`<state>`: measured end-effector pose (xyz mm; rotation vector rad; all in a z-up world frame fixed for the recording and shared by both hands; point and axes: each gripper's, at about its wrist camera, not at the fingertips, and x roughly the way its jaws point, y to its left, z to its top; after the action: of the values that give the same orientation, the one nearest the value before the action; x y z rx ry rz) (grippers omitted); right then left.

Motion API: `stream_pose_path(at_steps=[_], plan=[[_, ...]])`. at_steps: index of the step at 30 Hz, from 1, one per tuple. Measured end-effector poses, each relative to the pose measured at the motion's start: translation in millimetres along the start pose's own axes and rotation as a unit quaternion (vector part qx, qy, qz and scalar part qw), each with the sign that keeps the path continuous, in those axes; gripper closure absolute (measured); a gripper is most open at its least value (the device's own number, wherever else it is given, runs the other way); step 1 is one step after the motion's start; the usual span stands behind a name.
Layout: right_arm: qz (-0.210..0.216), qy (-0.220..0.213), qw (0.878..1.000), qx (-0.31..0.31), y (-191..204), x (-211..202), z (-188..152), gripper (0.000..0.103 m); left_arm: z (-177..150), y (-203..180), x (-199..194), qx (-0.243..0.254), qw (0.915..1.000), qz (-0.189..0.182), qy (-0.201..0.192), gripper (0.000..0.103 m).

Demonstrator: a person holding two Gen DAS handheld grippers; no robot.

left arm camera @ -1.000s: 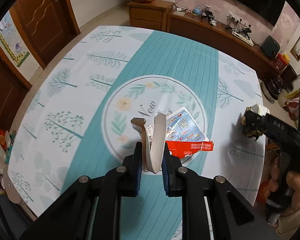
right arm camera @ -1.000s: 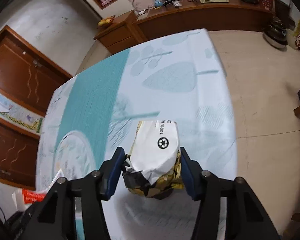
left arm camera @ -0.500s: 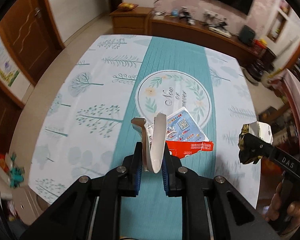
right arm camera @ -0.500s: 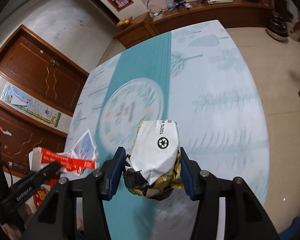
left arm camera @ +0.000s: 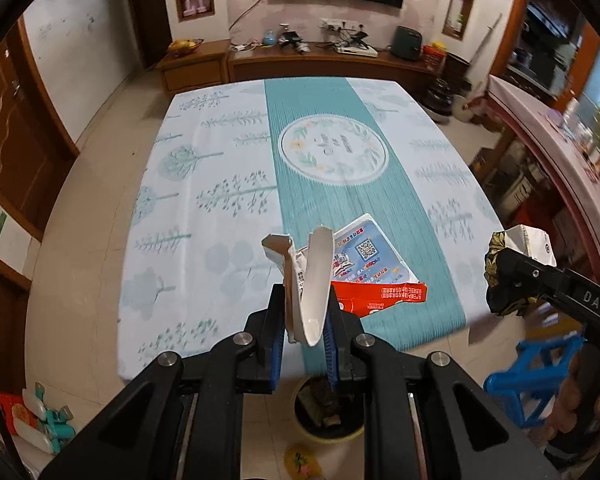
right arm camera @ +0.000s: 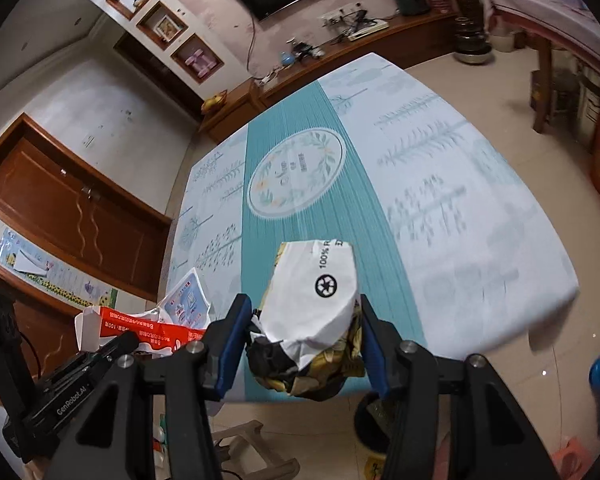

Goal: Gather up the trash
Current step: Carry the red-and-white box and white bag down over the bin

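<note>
My left gripper (left arm camera: pixel 302 322) is shut on a torn red, blue and white carton (left arm camera: pixel 366 258) and a white curved piece (left arm camera: pixel 316 276), held above the near edge of the table (left arm camera: pixel 220 200). Right under it on the floor stands a round trash bin (left arm camera: pixel 328 414) with dark scraps inside. My right gripper (right arm camera: pixel 304 344) is shut on a crumpled white paper bag (right arm camera: pixel 320 292) with black-and-gold wrapping beneath it. This gripper also hangs past the table edge (right arm camera: pixel 460 220), with the bin (right arm camera: pixel 374 412) just below. The left gripper (right arm camera: pixel 112 346) and its carton (right arm camera: pixel 140 326) show at the lower left.
A blue plastic stool (left arm camera: pixel 540 364) stands on the floor right of the bin. A white stool (right arm camera: pixel 256 440) sits below the table edge. A wooden TV cabinet (left arm camera: pixel 320 60) lines the far wall, and a second table (left arm camera: pixel 560 132) stands at the right.
Both grippers have drawn back from the middle of the table to beyond its near edge, each keeping its load. The trash bin on the floor has come into view below them.
</note>
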<state>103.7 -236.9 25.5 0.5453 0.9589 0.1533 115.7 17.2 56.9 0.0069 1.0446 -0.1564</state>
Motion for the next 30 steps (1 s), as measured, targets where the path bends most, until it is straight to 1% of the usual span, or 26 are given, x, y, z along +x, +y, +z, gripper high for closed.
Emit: stream_pose_path(at_steps=[4, 7, 14, 20, 23, 26, 30], plan=[[-0.009, 0.004, 1.000, 0.000, 13, -18, -37, 0.051, -24, 6, -10, 0.007, 0.9998, -0.017, 0.008, 0.088], [-0.016, 0.009, 1.000, 0.001, 17, -24, -61, 0.051, -38, 3, -7, 0.016, 0.9994, -0.024, 0.019, 0.088], [-0.034, 0.047, 0.998, 0.018, 8, -15, -107, 0.051, -74, -13, 12, 0.036, 0.9972, -0.038, 0.053, 0.088], [-0.052, 0.073, 0.996, 0.023, -10, 6, -139, 0.051, -111, -32, 46, 0.046, 0.9935, -0.043, 0.095, 0.088], [-0.060, 0.089, 0.994, 0.029, -27, 23, -157, 0.051, -134, -43, 70, 0.052, 0.9908, -0.042, 0.118, 0.088], [-0.063, 0.108, 0.991, 0.041, -48, 42, -174, 0.051, -158, -51, 97, 0.051, 0.9883, -0.036, 0.139, 0.088], [-0.069, 0.126, 0.989, 0.039, -74, 71, -198, 0.051, -188, -55, 137, 0.038, 0.9860, -0.022, 0.161, 0.088]])
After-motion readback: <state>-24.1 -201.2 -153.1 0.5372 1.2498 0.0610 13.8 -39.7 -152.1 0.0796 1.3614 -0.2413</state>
